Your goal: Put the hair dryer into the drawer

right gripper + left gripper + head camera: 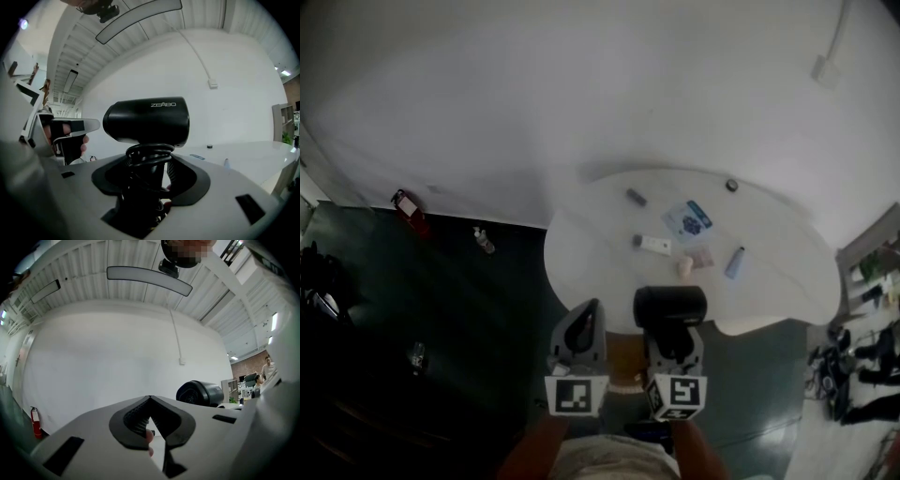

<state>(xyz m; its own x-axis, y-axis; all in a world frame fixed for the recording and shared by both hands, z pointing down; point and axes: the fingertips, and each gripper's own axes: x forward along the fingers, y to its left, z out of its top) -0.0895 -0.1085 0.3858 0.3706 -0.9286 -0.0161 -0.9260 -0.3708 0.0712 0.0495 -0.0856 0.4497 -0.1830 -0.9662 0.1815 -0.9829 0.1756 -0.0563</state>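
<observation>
A black hair dryer (670, 305) stands upright in my right gripper (675, 336), which is shut on its handle. The right gripper view shows the dryer's barrel (147, 121) lying crosswise above the jaws, with the coiled cord wound round the handle between the right gripper (150, 164) jaws. My left gripper (587, 314) is held just left of it, at about the same height. Its jaws meet at the tips with nothing between them in the left gripper view (149, 400), where the hair dryer (199, 392) shows to the right. No drawer is in view.
A white round table (778, 291) lies ahead below the grippers. It carries a blue packet (689, 218), a white box (654, 245) and a small tube (734, 262). A fire extinguisher (408, 208) and a bottle (484, 240) stand on the dark floor at left. Shelves (874, 267) stand at right.
</observation>
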